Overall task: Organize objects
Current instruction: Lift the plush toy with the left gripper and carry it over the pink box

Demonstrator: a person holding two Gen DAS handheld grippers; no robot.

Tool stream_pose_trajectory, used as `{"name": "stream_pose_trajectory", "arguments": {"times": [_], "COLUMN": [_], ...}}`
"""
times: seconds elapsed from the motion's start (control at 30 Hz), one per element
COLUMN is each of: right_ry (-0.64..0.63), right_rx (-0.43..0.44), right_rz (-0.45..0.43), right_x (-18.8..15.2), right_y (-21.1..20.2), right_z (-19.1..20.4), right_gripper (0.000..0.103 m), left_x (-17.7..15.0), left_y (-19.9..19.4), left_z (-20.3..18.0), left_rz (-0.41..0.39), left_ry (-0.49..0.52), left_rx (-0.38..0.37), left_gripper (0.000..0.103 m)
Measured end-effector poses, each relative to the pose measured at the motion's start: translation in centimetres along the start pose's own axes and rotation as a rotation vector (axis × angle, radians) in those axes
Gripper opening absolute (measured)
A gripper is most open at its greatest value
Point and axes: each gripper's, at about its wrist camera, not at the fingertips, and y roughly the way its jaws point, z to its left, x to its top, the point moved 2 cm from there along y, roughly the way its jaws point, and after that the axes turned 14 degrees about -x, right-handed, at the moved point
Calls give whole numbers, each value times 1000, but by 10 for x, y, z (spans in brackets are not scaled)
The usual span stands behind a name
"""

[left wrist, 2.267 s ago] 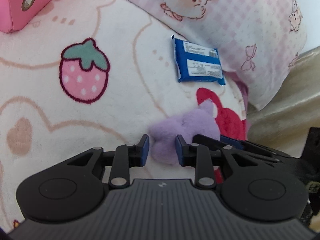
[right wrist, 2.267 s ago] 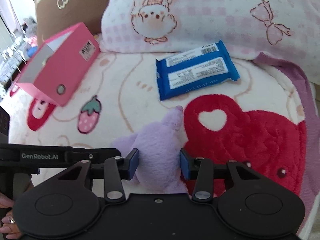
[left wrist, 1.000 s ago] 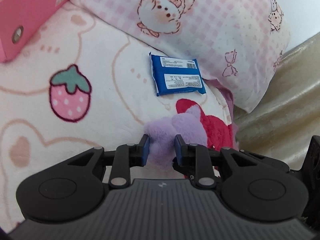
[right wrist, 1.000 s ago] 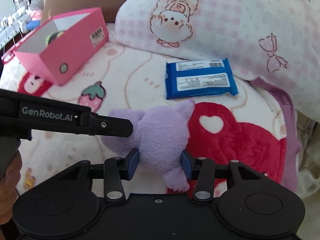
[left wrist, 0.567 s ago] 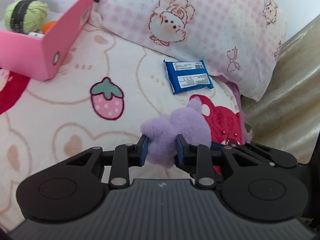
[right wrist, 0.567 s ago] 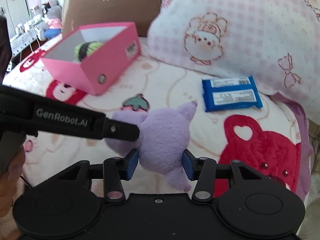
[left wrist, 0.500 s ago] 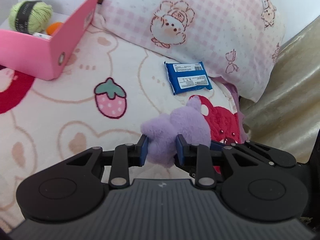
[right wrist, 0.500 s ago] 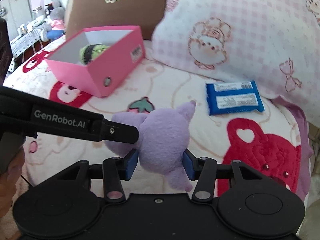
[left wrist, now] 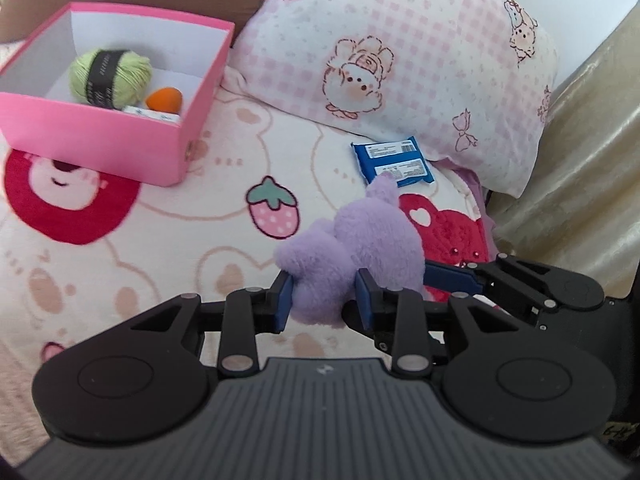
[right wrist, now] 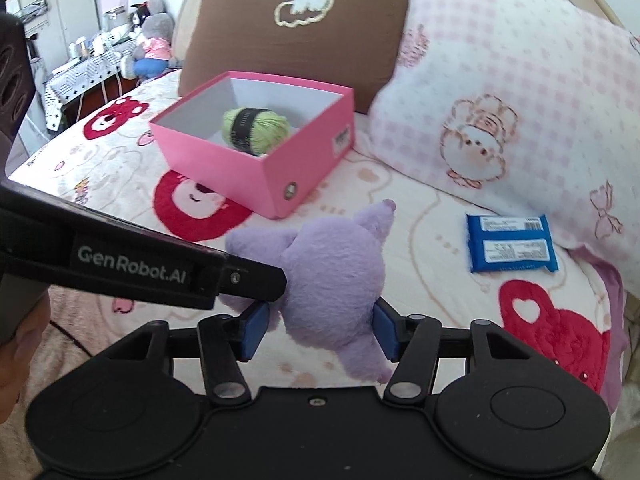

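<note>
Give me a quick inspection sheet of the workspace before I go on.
Surface: cartoon-print blanket, soft and uneven.
Job's things: purple plush toy between both grippers; open pink box holding green yarn and an orange item; blue packet by the pillow.
Clutter: nothing seen.
Grippers: left gripper shut on the plush; right gripper jaws opening, plush between them.
Cables: possible thin dark cord beside the hand.
Surroundings: brown cushion; stuffed toys far off.
</note>
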Motion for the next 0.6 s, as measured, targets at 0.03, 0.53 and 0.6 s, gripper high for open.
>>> {"name": "stream_pose_trajectory", "arguments": {"times": [0.03,0.53,0.6], "right_ry": [-4,-44,-42], "right_rx": [2,-3,-2], "right_rz": [-4,-87,-102], "right_x": [1,38,45], "right_y": [-3,-29,-29], "right_z": [3,36,39], "right_gripper": [64,69,70], "left_x": [0,22,27], "left_y": [-4,-58,-65], "left_z": [0,14,16], "left_rz": [-3,-112,-128], "left_ry": [5,-37,-41], "left_rx": [3,-21,-15], "left_gripper": [31,34,34]}}
